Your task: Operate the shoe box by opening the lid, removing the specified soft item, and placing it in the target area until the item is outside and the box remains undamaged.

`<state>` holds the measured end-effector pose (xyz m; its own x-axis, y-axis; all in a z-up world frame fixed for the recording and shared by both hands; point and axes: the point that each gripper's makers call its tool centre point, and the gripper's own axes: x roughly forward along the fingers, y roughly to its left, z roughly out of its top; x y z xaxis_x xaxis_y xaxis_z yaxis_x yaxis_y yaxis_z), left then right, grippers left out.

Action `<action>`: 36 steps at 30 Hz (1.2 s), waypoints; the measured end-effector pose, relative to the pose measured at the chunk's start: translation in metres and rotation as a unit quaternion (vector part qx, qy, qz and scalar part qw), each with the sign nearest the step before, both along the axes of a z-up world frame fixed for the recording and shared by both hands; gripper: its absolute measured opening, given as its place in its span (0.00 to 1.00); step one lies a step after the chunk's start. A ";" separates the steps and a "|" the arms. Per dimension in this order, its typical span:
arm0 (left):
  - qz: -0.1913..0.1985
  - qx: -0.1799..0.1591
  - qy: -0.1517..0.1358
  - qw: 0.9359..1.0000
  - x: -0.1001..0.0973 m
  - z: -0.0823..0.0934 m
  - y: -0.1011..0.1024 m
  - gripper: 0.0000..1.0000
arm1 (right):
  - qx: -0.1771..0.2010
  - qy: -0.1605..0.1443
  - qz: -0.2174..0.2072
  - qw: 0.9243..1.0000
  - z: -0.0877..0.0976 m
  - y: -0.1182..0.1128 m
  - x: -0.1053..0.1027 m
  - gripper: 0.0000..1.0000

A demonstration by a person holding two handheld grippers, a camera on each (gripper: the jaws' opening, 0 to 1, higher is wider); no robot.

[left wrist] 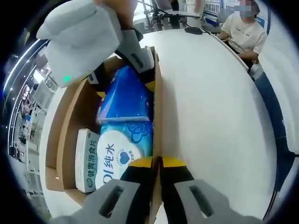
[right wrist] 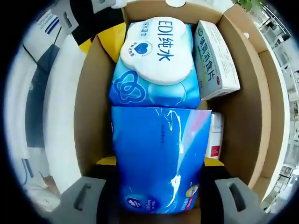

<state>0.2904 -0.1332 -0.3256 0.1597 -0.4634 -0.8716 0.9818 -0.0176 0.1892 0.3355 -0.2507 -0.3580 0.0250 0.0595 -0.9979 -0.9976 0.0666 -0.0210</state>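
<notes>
Straddling the dark blue tissue pack, the right gripper had a jaw on either side of it, apparently pinching the soft pack, which was still down inside the shoe box. Just beyond that claw's tips lay a lighter blue wet-wipe pack with a white lid, and beside that a small white medicine box; a second small carton sat wedged next to the held pack. Over at the near end, the left gripper had its jaws pressed together on the cardboard side wall, steadying the box on the white table. Ahead of it, the right gripper reached down into the far end. A person sat at the table's far side. By my reckoning the lid was already open and the grasp made; lifting the pack clear and setting it down outside remained.
</notes>
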 end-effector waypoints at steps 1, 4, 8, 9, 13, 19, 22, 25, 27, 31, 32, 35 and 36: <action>0.000 0.000 0.000 1.000 0.000 0.000 0.000 0.03 | 0.000 0.000 0.000 1.000 0.000 0.000 0.000 0.66; 0.000 -0.001 -0.001 1.000 0.000 0.000 0.000 0.03 | 0.000 -0.001 -0.001 1.000 0.000 0.000 -0.001 0.65; -0.002 0.001 -0.003 1.000 0.000 -0.001 0.000 0.03 | 0.002 0.002 -0.001 1.000 0.001 0.000 -0.001 0.65; -0.001 0.000 -0.002 1.000 0.000 0.000 0.000 0.03 | 0.003 0.002 0.000 1.000 0.001 0.000 -0.001 0.65; 0.000 0.002 -0.003 1.000 0.000 -0.001 0.000 0.03 | 0.008 0.004 0.000 1.000 0.006 0.000 -0.002 0.65; 0.001 0.002 -0.006 1.000 0.000 -0.001 0.001 0.03 | 0.004 -0.002 0.000 1.000 0.008 0.001 -0.004 0.64; 0.003 0.001 -0.007 1.000 0.000 -0.001 0.001 0.04 | 0.006 -0.011 0.002 1.000 0.015 0.002 -0.002 0.63; 0.004 0.002 -0.007 1.000 0.001 -0.001 0.001 0.04 | 0.008 -0.011 0.003 1.000 0.022 0.001 -0.001 0.63; 0.004 0.001 -0.006 1.000 0.000 0.000 0.001 0.04 | 0.011 -0.010 0.004 1.000 0.024 0.000 -0.002 0.63; 0.003 0.001 -0.007 1.000 0.001 0.000 0.001 0.04 | 0.014 -0.012 0.005 1.000 0.027 0.001 -0.003 0.63; 0.003 0.000 -0.007 1.000 0.001 0.000 0.001 0.04 | 0.014 -0.013 0.005 1.000 0.028 0.001 -0.003 0.63; 0.003 0.000 -0.007 1.000 0.000 0.000 0.001 0.04 | 0.015 -0.014 0.006 1.000 0.032 0.001 -0.003 0.63; 0.003 -0.001 -0.007 1.000 0.001 0.000 0.001 0.04 | 0.016 -0.015 0.006 1.000 0.034 0.001 -0.004 0.63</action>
<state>0.2911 -0.1324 -0.3256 0.1744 -0.4636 -0.8687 0.9792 -0.0115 0.2027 0.3319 -0.2493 -0.3242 0.0546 0.0916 -0.9943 -0.9972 0.0565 -0.0495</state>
